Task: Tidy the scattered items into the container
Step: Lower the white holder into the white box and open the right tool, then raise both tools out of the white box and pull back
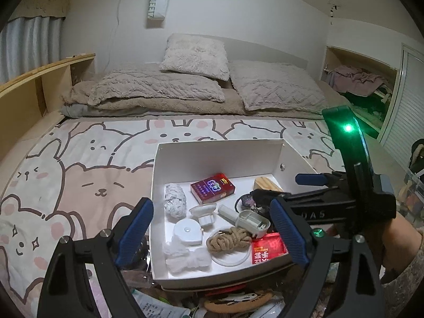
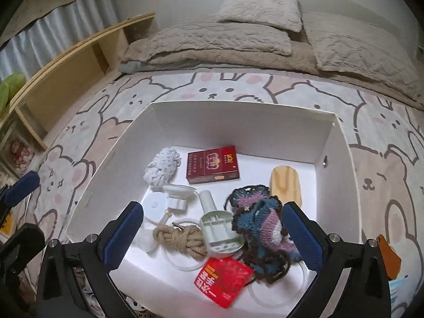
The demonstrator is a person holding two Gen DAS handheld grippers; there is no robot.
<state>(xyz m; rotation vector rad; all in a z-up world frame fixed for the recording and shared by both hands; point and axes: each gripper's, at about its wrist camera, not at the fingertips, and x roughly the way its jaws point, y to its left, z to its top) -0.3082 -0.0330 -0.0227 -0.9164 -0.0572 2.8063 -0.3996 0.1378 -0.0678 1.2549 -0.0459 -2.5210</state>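
A white open box [image 1: 220,153] [image 2: 238,122] sits on the bear-print bedspread. It holds a red packet [image 1: 212,187] [image 2: 212,164], a grey-white yarn bundle [image 1: 175,201] [image 2: 163,167], a beige rope coil [image 1: 229,239] [image 2: 181,238], a wooden block [image 2: 286,185], a red sachet [image 2: 222,282] and white plastic parts. A crocheted blue-purple piece [image 2: 265,225] lies in the box between my right gripper's [image 2: 212,235] open fingers, free of both pads. My left gripper [image 1: 212,235] is open and empty above the box's near edge. The right gripper also shows in the left wrist view [image 1: 286,188].
Loose items lie in front of the box, among them a round brown coaster [image 1: 238,299] and papers [image 1: 156,304]. Pillows [image 1: 196,55] and folded blankets lie at the bed's far end. A wooden shelf [image 1: 39,84] runs along the left. An orange tag [image 2: 389,254] lies right of the box.
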